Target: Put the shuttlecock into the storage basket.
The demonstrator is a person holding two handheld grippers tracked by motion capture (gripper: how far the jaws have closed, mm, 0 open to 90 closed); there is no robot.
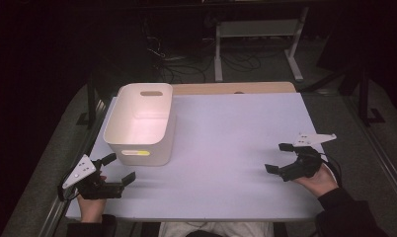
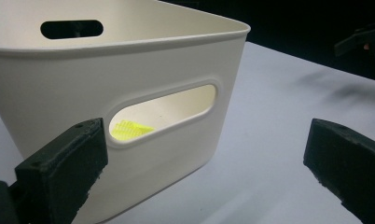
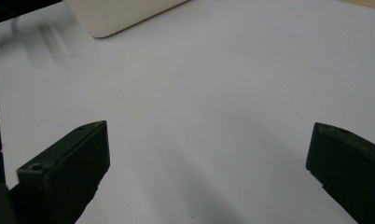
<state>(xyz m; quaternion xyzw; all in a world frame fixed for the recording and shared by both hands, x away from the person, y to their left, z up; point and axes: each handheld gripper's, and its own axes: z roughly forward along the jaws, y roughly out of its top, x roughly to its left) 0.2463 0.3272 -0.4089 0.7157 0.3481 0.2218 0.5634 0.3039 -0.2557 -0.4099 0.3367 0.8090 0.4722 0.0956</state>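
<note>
Beside the bin (image 1: pixel 139 129) my left gripper (image 1: pixel 118 169) gapes, empty like my right gripper (image 1: pixel 280 158); careless reaching could shove it sideways.

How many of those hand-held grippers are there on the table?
2. The left hand-held gripper sits at the near left, just in front of the white plastic bin. The right hand-held gripper is at the near right, over the bare white table. Both stand open.

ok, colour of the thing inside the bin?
Bright yellow object, seen through the bin handle slot; left gripper view shows it best.
</note>
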